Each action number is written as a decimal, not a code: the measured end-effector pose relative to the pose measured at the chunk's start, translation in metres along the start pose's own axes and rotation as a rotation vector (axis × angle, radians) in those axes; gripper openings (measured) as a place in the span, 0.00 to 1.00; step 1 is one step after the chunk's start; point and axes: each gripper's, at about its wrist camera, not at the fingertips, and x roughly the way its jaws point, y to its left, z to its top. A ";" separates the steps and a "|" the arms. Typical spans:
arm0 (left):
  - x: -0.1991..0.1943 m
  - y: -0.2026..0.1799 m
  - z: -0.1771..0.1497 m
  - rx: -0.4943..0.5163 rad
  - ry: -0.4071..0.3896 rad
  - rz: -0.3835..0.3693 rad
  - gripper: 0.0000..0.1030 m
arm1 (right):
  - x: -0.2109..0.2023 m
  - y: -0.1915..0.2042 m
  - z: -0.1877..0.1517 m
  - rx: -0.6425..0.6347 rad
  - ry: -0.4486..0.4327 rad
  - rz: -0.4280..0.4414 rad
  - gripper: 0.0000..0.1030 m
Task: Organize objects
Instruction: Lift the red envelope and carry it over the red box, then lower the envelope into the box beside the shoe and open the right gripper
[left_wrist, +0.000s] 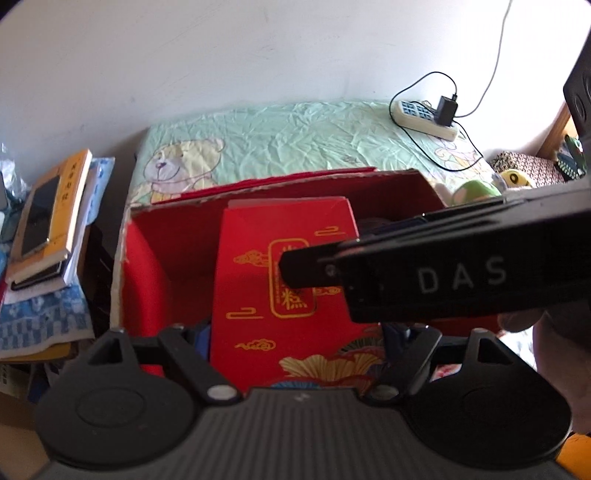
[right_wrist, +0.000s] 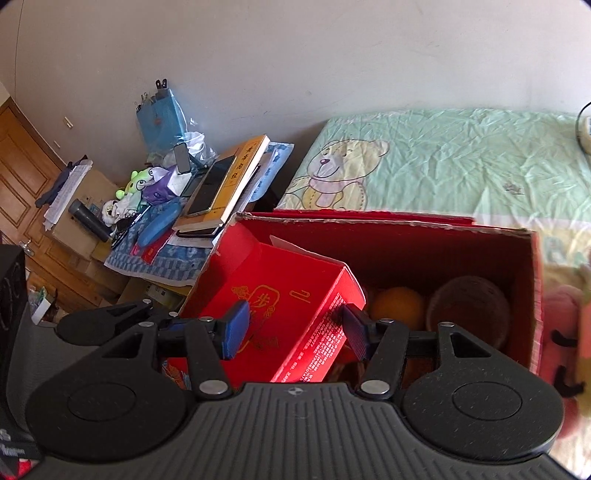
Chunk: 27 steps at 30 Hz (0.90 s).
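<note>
A red gift box with gold print (left_wrist: 288, 291) stands tilted inside a large open red carton (left_wrist: 147, 258) on the bed. My left gripper (left_wrist: 295, 332) is shut on the gift box's lower end; its fingers are mostly hidden behind the box. In the right wrist view my right gripper (right_wrist: 295, 332) is open, blue pads (right_wrist: 236, 328) on either side of the gift box (right_wrist: 280, 314), just above it. An orange (right_wrist: 397, 308) and a brown round object (right_wrist: 469, 306) lie in the carton (right_wrist: 532, 295). The right gripper's black body (left_wrist: 461, 273) crosses the left wrist view.
The bed has a green bear-print sheet (right_wrist: 443, 158). A power strip with a charger (left_wrist: 424, 114) lies at its far side. Left of the carton a cluttered side table (right_wrist: 177, 254) holds books with a phone (right_wrist: 218, 188). Plush toys (left_wrist: 476, 192) lie right of the carton.
</note>
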 end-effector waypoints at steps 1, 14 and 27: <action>0.004 0.005 0.001 -0.010 0.006 -0.006 0.79 | 0.004 -0.002 0.002 0.003 0.004 0.005 0.57; 0.046 0.032 -0.004 -0.013 0.079 0.064 0.79 | 0.058 -0.012 0.011 0.013 0.107 0.040 0.57; 0.064 0.016 -0.007 0.099 0.094 0.191 0.82 | 0.086 -0.037 0.016 0.073 0.171 0.111 0.57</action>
